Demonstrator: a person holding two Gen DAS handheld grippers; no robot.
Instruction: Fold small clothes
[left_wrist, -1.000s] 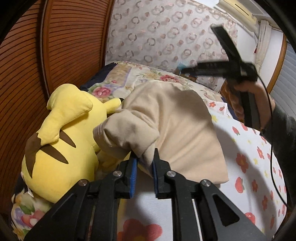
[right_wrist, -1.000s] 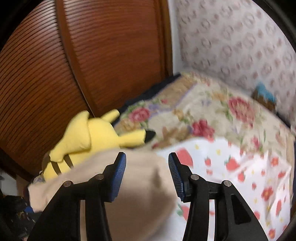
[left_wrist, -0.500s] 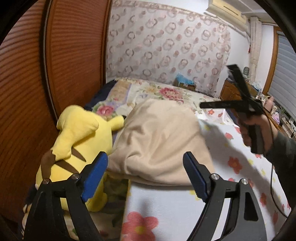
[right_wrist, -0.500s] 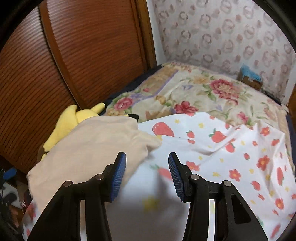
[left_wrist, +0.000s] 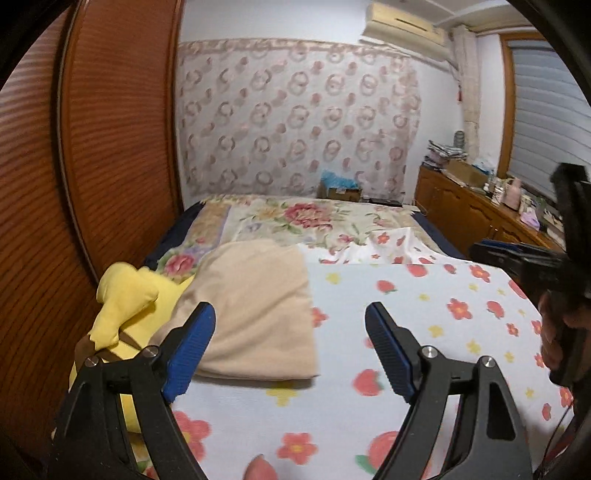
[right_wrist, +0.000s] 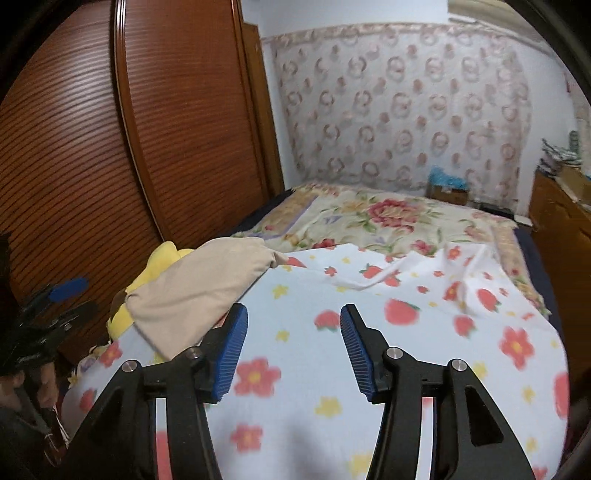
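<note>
- No text, label, brand, number or sign can be read in either view.
- The wall hanging (left_wrist: 295, 122) carries only a pattern of rings, no letters.
- The blanket (left_wrist: 424, 314) shows flowers and strawberries, no writing.
- The air conditioner (left_wrist: 402, 26) and the boxes on the cabinet (left_wrist: 465, 206) are too small and blurred to read.
</note>
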